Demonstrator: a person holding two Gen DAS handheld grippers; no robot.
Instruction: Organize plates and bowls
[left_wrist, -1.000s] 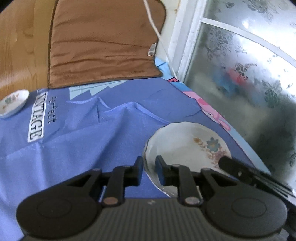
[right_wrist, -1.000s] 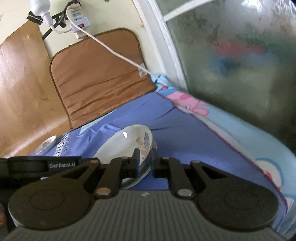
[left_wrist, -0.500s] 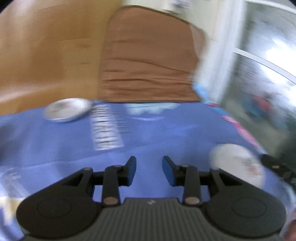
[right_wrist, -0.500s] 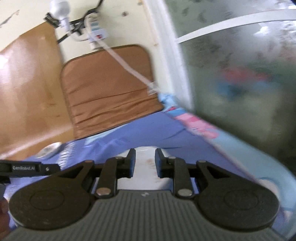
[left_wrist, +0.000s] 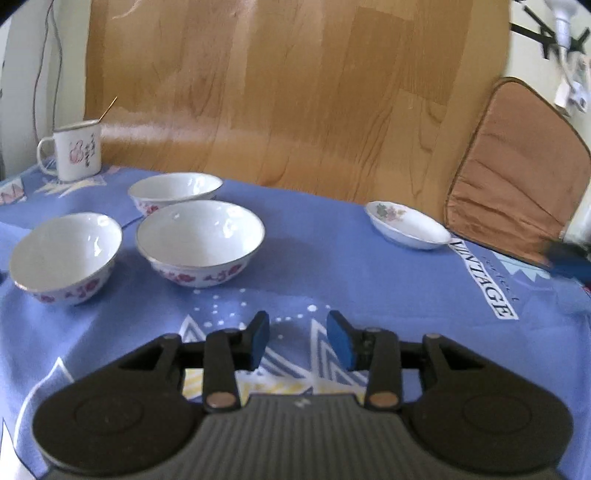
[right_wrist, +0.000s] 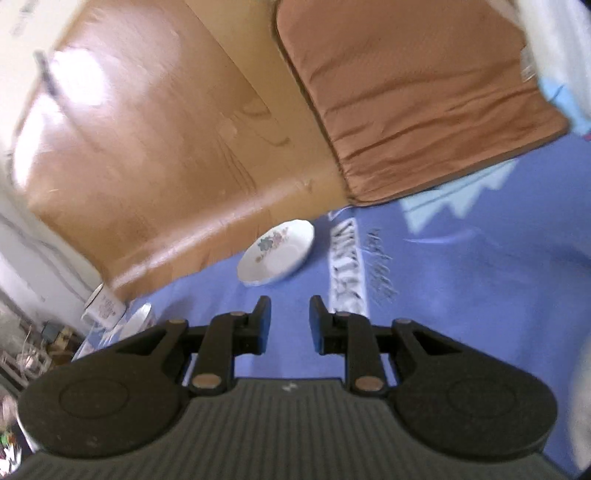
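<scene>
Bowls (left_wrist: 199, 242) sit ahead-left of the left gripper (left_wrist: 297, 338), jaws opening on nothing. Right gripper (right_wrist: 290, 323) jaws spread, empty, small plate (right_wrist: 277, 253) just ahead.

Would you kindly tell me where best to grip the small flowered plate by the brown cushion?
Probably pinch the plate's thin raised rim on its near, open side, one finger inside, one beneath. It lies flat and shallow, with the wooden board close behind it.
</scene>
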